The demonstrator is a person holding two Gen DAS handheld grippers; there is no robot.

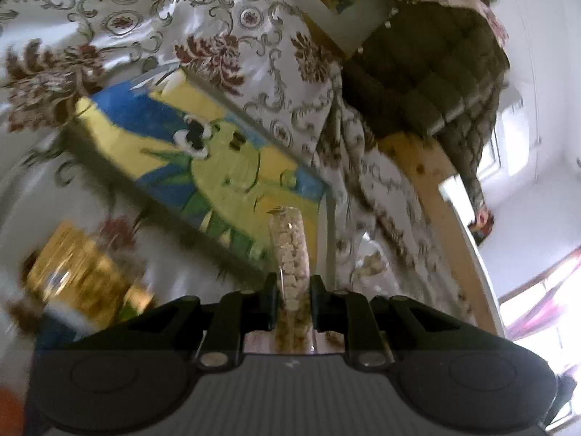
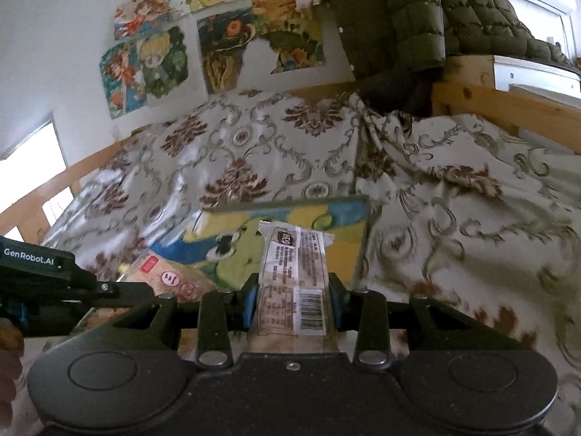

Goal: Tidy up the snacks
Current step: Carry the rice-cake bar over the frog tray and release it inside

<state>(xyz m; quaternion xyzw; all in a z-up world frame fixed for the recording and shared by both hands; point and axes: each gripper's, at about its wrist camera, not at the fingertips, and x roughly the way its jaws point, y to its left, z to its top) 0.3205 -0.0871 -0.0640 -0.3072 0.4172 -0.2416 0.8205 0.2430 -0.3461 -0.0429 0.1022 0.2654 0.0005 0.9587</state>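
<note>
Over the bed: both hand-held grippers loaded, box ahead.
Left hand-held gripper [image 1: 293,290] pinches a clear pellet-snack pouch [image 1: 290,250]; right hand-held gripper [image 2: 292,299] pinches a wrapped bar [image 2: 294,272]. Both long axes point at 12 o'clock toward the cartoon box [image 1: 203,160] on the floral bedspread [image 2: 254,152]; neither is clearly nearer. Poster wall behind.

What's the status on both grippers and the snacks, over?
Left gripper shut on narrow clear packet of pale puffed bits. Right gripper shut on flat barcoded snack wrapper. Cartoon-printed box ahead; nothing blocking.
</note>
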